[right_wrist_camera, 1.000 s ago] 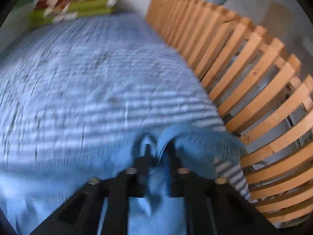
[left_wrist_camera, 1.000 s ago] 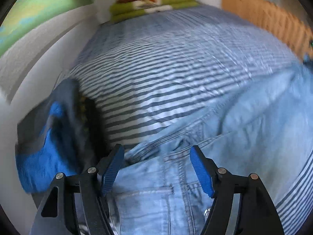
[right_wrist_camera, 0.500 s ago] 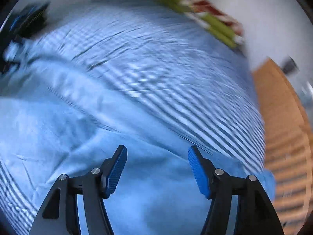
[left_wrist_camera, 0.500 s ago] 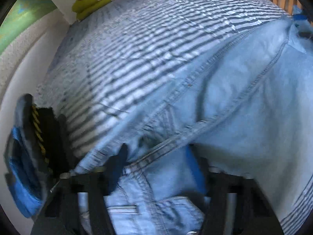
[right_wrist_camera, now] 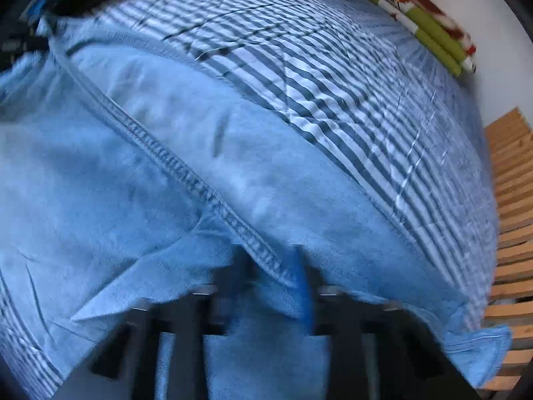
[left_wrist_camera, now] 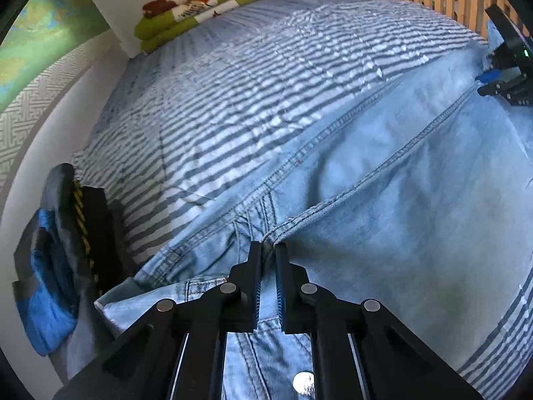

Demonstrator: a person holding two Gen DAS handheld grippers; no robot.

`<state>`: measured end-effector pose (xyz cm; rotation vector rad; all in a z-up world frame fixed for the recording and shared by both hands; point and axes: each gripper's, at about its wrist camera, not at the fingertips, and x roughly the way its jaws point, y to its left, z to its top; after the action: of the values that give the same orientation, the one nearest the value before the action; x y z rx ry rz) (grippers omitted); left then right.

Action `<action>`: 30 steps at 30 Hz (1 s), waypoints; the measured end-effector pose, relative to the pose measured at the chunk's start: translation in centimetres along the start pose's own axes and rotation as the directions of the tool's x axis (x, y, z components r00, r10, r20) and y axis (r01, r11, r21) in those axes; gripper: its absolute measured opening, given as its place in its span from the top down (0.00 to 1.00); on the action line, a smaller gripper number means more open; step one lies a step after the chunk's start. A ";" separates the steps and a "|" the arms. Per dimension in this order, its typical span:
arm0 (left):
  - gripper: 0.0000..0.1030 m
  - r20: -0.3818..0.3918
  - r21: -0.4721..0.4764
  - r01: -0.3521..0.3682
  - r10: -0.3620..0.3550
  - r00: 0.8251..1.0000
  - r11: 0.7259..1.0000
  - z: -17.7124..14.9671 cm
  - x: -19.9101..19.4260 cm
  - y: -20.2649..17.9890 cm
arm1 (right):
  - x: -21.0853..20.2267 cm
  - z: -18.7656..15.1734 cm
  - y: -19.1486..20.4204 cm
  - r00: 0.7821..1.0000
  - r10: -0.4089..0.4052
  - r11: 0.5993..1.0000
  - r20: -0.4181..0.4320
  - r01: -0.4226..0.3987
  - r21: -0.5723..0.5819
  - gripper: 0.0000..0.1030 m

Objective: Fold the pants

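Note:
Light blue denim pants (left_wrist_camera: 383, 200) lie spread across the striped bed cover (left_wrist_camera: 250, 83). My left gripper (left_wrist_camera: 266, 253) points down at their upper part, where the seams meet. Its jaws are closing, nearly together, with a raised fold of denim pinched between them. A metal button shows below, between its arms. My right gripper (left_wrist_camera: 496, 86) is at the far right end of the same leg. The right wrist view is blurred. There my right gripper (right_wrist_camera: 271, 266) is closing too, and a stitched seam ridge of the pants (right_wrist_camera: 133, 200) sits bunched between its fingers.
A folded green, red and white blanket (left_wrist_camera: 206, 3) lies at the head of the bed. Wooden slats (right_wrist_camera: 513, 233) run along the bed's right side. A blue and black bundle (left_wrist_camera: 50, 266) sits against the white wall on the left.
Both grippers stood open over the denim half a second ago and have since closed onto folds of it. The right wrist view swung round from the slats toward the pants.

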<state>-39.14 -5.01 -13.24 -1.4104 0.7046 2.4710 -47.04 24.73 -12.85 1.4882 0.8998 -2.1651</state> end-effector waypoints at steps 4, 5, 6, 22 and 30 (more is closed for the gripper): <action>0.93 0.055 -0.029 -0.041 0.042 0.998 0.999 0.5 -3.3 0.8 | -1.8 0.2 1.7 0.991 -0.133 0.990 0.033 0.134 -0.038 0.93; 0.93 0.066 -0.036 -0.049 0.051 0.996 0.998 0.7 -4.2 1.1 | -2.8 0.3 1.7 0.986 -0.158 0.987 0.055 0.160 -0.025 0.94; 0.93 0.080 -0.039 -0.064 0.067 0.995 0.997 1.1 -4.9 1.6 | -4.1 0.7 1.3 0.979 -0.185 0.983 0.081 0.186 -0.003 0.94; 0.35 -0.020 -0.411 -0.114 0.116 0.993 0.904 -4.5 -6.3 15.2 | 2.1 8.3 0.2 0.918 -0.397 0.916 0.011 0.395 0.063 0.77; 0.18 -0.082 -0.644 0.000 -0.069 0.994 0.765 -14.9 -4.0 15.7 | -7.2 2.0 0.1 0.961 -0.228 0.904 0.157 0.149 0.402 0.56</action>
<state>-32.20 -25.82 -11.52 -1.7395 -0.2169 2.7554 -45.67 22.83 -5.78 1.3537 0.5895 -2.7053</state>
